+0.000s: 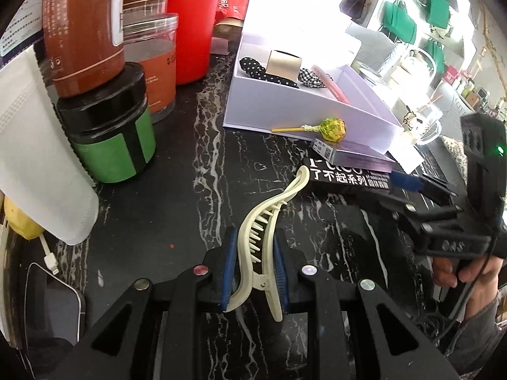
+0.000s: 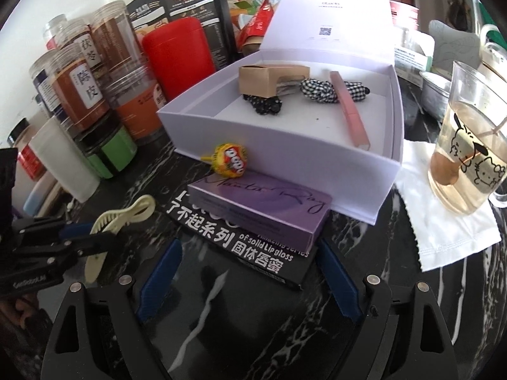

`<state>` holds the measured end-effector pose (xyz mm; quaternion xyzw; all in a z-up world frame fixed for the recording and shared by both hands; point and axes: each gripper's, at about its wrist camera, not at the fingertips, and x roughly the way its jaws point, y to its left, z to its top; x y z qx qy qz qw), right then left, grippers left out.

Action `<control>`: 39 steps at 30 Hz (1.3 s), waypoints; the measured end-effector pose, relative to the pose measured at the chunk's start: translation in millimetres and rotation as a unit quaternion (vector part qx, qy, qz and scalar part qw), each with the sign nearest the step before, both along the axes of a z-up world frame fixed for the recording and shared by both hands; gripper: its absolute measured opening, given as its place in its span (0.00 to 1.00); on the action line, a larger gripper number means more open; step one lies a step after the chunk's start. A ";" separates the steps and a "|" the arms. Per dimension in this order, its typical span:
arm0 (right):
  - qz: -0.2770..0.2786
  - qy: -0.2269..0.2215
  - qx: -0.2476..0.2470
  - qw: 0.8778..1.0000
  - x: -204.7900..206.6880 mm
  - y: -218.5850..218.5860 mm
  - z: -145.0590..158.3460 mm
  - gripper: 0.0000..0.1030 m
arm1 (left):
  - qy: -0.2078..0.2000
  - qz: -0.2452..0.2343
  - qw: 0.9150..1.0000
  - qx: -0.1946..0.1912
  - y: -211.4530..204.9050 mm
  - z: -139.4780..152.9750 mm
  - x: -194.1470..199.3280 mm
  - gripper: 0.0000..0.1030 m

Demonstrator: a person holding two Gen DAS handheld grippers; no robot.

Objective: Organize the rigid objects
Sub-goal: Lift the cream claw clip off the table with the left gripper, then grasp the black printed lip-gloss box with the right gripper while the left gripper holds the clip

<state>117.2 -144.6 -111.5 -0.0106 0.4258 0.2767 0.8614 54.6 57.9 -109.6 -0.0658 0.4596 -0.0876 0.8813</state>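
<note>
Left gripper (image 1: 253,272): pinching the cream hair clip (image 1: 266,221) near its hinge, teeth pointing forward over the desk (image 1: 177,171).
Right gripper (image 2: 247,275): spread wide, empty, low over the desk, its pads flanking the near end of the black box (image 2: 240,243).
Purple box (image 2: 263,209): lies on the black one, touching the tray wall.
Lollipop (image 2: 228,164): leans against the tray's front wall.
Tray (image 2: 253,145): open, lavender, already holding scrunchies, a tan carton and a pink tube.
Advice: lift the clip clear of the wall, release over bare tray floor.
</note>
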 end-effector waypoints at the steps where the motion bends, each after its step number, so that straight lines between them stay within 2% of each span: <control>1: 0.004 -0.001 0.001 1.000 -4.2 1.1 0.2 0.85 | 0.000 0.002 1.000 0.002 1.0 -0.1 -0.6 0.22; 16: 0.070 -0.005 0.004 0.998 -52.2 23.0 8.5 0.85 | 0.005 0.029 1.000 0.005 17.8 -2.1 -15.3 0.22; 19: 0.073 -0.008 -0.005 0.997 -48.2 29.0 7.9 0.77 | 0.003 0.030 1.000 0.004 18.5 -2.1 -16.4 0.22; 21: 0.071 -0.004 -0.008 0.997 -40.6 32.3 6.0 0.68 | 0.002 0.032 0.999 0.003 18.9 -2.2 -17.9 0.22; 23: 0.066 -0.004 -0.016 0.998 -34.4 35.1 4.3 0.62 | 0.002 0.033 0.999 0.002 19.6 -2.4 -18.7 0.22; 28: 0.065 -0.009 -0.027 0.998 -24.2 44.7 3.2 0.52 | 0.000 0.038 0.999 0.002 21.8 -2.3 -21.2 0.22; 30: 0.057 -0.005 -0.035 0.998 -22.6 47.1 1.5 0.37 | 0.000 0.037 0.999 0.006 20.7 -2.1 -20.9 0.22; 32: 0.050 -0.010 -0.037 0.998 -24.6 45.7 2.3 0.26 | 0.000 0.038 0.999 0.007 20.2 -2.0 -20.8 0.22; 39: 0.020 -0.013 -0.026 0.999 -41.2 28.1 7.2 0.25 | 0.000 0.032 0.999 0.006 15.9 -2.1 -22.1 0.22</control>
